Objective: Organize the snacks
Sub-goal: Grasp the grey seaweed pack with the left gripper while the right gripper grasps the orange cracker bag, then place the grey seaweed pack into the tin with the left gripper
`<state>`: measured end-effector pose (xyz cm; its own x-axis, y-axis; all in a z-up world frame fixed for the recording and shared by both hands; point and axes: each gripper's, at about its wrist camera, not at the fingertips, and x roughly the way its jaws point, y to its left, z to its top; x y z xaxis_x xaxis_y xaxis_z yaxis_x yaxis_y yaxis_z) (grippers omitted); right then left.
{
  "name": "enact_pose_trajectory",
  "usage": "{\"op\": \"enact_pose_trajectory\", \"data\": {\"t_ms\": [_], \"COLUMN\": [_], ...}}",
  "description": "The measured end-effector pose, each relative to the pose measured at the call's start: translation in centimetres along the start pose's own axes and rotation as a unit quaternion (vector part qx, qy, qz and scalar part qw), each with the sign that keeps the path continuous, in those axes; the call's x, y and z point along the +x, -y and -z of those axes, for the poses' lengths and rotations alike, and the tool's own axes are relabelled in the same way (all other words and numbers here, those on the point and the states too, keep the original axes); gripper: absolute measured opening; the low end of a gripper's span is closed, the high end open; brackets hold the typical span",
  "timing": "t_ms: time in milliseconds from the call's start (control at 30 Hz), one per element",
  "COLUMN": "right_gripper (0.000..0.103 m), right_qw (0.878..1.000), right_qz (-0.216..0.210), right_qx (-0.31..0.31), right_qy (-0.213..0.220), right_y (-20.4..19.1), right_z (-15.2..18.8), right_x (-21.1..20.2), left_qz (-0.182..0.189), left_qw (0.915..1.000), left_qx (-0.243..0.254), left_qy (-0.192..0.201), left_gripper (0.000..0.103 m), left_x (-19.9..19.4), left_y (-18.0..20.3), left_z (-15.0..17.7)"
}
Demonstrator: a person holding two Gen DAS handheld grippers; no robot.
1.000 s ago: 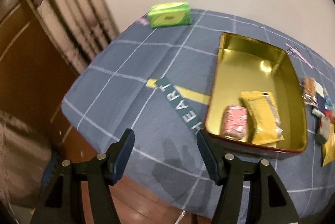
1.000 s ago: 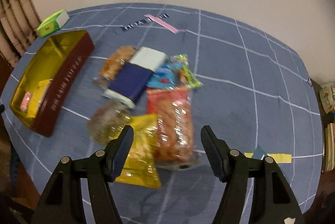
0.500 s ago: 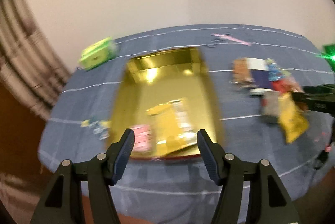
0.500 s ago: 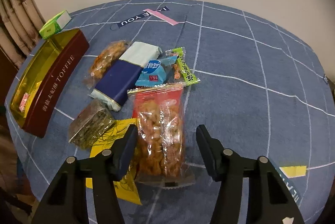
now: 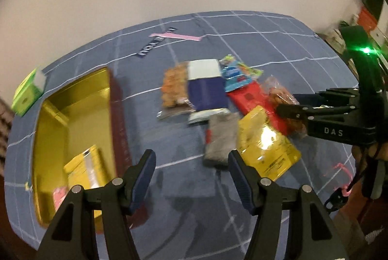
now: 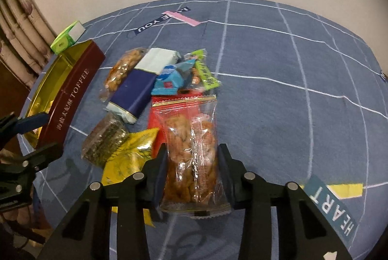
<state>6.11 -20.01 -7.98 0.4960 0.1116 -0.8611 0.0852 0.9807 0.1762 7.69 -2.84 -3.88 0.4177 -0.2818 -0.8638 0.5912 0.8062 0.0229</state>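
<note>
The right gripper [image 6: 192, 164] has just been closing its fingers around the clear bag of fried snacks [image 6: 191, 138], and in the right wrist view both fingers sit against the bag's 2 sides near its lower end. The bag lies flat on the tabletop [image 6: 278, 114], at the edge of the snack pile farthest from the toffee tin [image 6: 72, 87]. Its top end rests on a red packet [image 6: 157, 119], and a yellow packet [image 6: 131, 158] lies just beside it on the tin side.

The likely trouble is a weak hold. The wrapper is slick and half air, so it could crumple and slip out on the lift, or the pieces inside could get crushed. The finger on the tin side sits over the yellow packet's edge and could drag that packet along.

The left gripper [image 5: 191, 175] hangs about half open with nothing between its fingers, over bare cloth between the tin and the pile. It stands close to the bag's way to the tin, so the 2 grippers could bump.
</note>
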Motion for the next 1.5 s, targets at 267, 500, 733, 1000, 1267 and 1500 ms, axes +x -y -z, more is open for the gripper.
{"op": "enact_pose_trajectory", "data": {"t_ms": [267,500,733,1000,1267,1500], "right_gripper": [0.037,0.037,0.037,0.037,0.037,0.037], "right_qw": [0.999,0.999,0.999,0.998,0.998,0.998], "right_qz": [0.012,0.012,0.011,0.015,0.030,0.048], "right_qx": [0.033,0.048,0.051,0.053,0.051,0.043], "right_qy": [-0.003,-0.008,-0.006,-0.005,-0.003,-0.006], "right_y": [2.9,3.7,3.7,3.8,3.4,2.9], "right_z": [1.6,2.4,2.6,2.6,2.6,2.7], "right_x": [-0.8,-0.6,-0.7,-0.7,-0.6,-0.3], "left_qz": [0.042,0.066,0.082,0.077,0.057,0.036], "left_qw": [0.9981,0.9961,0.9951,0.9953,0.9963,0.9970], "left_qx": [0.029,0.020,0.001,-0.015,-0.031,-0.046], "left_qy": [-0.035,-0.055,-0.055,-0.057,-0.057,-0.051], "left_gripper": [0.063,0.063,0.048,0.036,0.036,0.036], "left_x": [3.2,5.7,6.0,6.0,4.8,3.3], "left_y": [1.4,1.4,0.9,0.6,-0.2,-0.6], "left_z": [-1.5,-2.4,-2.4,-1.6,-0.3,0.2]}}
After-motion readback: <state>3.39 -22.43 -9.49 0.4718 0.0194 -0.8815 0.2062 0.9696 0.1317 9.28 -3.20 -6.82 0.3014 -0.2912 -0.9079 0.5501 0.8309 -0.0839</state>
